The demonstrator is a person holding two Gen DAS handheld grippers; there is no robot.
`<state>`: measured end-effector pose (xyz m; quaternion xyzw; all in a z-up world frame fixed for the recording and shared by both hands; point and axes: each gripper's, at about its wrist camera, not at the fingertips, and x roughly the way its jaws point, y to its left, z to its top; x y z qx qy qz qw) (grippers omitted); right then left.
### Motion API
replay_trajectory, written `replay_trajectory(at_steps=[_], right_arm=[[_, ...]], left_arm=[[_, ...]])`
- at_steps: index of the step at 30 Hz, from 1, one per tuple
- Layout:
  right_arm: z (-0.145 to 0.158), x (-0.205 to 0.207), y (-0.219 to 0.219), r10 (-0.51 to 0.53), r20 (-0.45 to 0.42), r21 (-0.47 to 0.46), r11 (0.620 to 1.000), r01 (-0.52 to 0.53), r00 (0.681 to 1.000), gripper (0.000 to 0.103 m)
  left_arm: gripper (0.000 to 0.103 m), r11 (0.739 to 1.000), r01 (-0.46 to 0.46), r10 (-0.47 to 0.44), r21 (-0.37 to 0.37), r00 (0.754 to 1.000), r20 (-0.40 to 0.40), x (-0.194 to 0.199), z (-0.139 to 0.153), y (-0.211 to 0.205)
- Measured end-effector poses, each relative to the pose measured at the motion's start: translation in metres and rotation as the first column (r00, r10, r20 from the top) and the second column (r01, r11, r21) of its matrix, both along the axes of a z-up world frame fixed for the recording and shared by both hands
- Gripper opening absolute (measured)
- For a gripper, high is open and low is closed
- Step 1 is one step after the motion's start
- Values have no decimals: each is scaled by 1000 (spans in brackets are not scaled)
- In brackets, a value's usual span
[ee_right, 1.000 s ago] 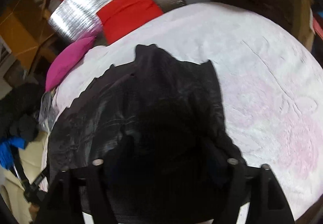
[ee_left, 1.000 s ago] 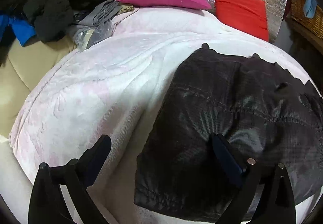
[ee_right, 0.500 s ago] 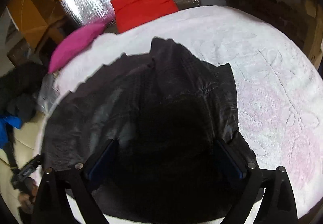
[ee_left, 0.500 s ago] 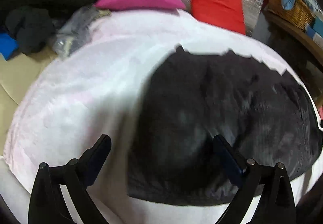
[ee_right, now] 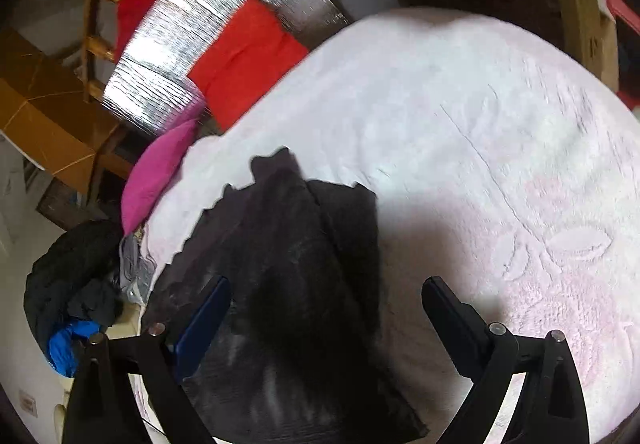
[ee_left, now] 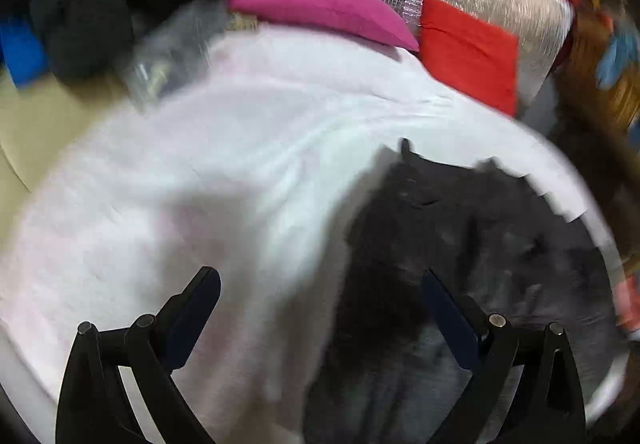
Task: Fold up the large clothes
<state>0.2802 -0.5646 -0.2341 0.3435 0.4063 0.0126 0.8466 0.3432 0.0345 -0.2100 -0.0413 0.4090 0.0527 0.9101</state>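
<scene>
Blurring smears the left view | black garment lies folded on pale pink blanket, lower edge cut off | left gripper, right gripper both spread apart, empty | no legible writing

Left gripper: jaws spread wide, nothing between the fingers, pointing forward and downward. Right gripper: jaws likewise spread wide, fingers empty, tilted downward, its view rolled sideways.

A pale pink blanket covers the bed, with a folded black garment lying on it.
</scene>
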Motion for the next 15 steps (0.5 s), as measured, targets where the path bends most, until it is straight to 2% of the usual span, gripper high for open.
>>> replay_trajectory(at_steps=[2, 4, 10, 12, 13, 14, 15], right_arm=[[7, 2, 7, 15, 20, -19, 1000, -15, 1000, 98], [18, -2, 20, 43, 70, -46, 998, -40, 997, 98], [48, -6, 84, 187, 187, -151, 975, -160, 964, 97], [47, -3, 103, 242, 177, -184, 960, -210, 954, 84], [44, 1, 114, 273, 155, -201, 950, -240, 950, 66], [39, 6, 124, 293, 128, -217, 941, -261, 947, 55], [35, 10, 132, 307, 103, -235, 932, -277, 946, 51]], left_arm=[[100, 992, 11, -15, 127, 999, 35, -7, 6, -19], [100, 978, 28, -43, 206, 997, 71, -14, 11, -33], [100, 960, 58, -88, 273, 991, 102, -25, 17, -44], [100, 963, 51, -81, 265, 992, 102, -25, 18, -42], [100, 964, 49, -78, 263, 992, 101, -23, 18, -41], [100, 964, 43, -72, 262, 992, 103, -20, 18, -41], [100, 965, 36, -66, 261, 992, 107, -20, 18, -39]])
